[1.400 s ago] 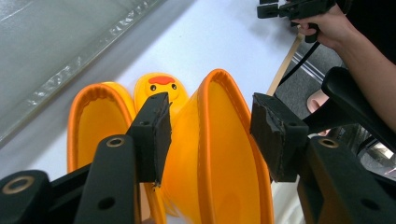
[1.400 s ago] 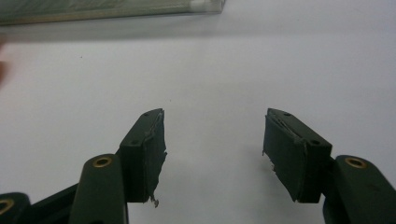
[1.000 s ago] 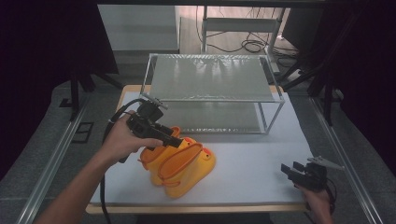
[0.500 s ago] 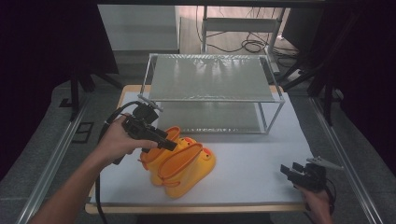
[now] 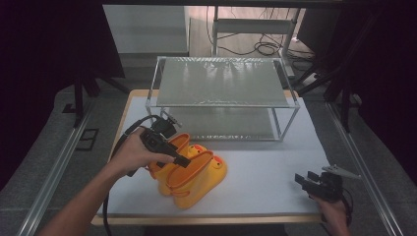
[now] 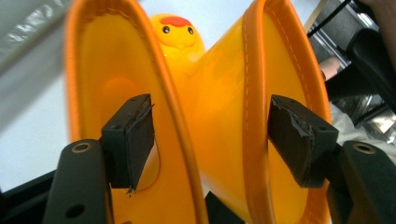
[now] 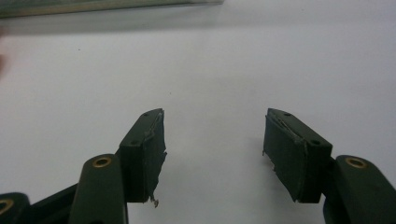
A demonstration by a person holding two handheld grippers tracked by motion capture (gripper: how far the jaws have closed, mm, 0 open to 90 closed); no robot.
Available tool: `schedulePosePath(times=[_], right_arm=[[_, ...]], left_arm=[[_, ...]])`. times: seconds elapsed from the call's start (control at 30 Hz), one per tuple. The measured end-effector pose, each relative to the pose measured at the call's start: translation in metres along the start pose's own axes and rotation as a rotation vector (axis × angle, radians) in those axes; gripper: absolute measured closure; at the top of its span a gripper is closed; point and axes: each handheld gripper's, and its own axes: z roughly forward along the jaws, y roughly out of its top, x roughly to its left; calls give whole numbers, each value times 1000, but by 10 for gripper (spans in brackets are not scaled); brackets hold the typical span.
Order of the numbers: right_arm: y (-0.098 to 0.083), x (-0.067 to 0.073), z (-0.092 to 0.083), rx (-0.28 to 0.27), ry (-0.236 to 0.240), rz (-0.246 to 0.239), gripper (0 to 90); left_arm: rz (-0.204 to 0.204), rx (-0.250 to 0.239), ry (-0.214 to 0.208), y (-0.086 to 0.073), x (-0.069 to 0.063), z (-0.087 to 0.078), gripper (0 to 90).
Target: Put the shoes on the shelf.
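A pair of yellow duck-faced rain boots lies side by side on the white table, front left. My left gripper is open at their cuffs. In the left gripper view the left gripper has one jaw inside each boot opening, and the two neighbouring boot walls stand between the jaws. A duck face shows beyond them. My right gripper rests open near the front right corner. Between the jaws of the right gripper there is only bare table.
A two-tier metal-framed rack with mesh shelves stands at the back of the table, just behind the boots. A black cable trails from the left gripper along the forearm. Dark floor and rails flank the table.
My left hand and gripper have shifted slightly left and toward the near edge, down onto the boot cuffs. The boots and the right gripper have stayed put.
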Motion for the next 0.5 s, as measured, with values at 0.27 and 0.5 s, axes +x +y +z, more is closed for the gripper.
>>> schedulePosePath(times=[0.27,0.5], right_arm=[[0,-2,-1,-3,-1,2,381],[0,-1,-1,-2,-5,2,382]], left_arm=[[-9,38,48,6,-4,17,430],[-38,8,40,3,-2,15,759]])
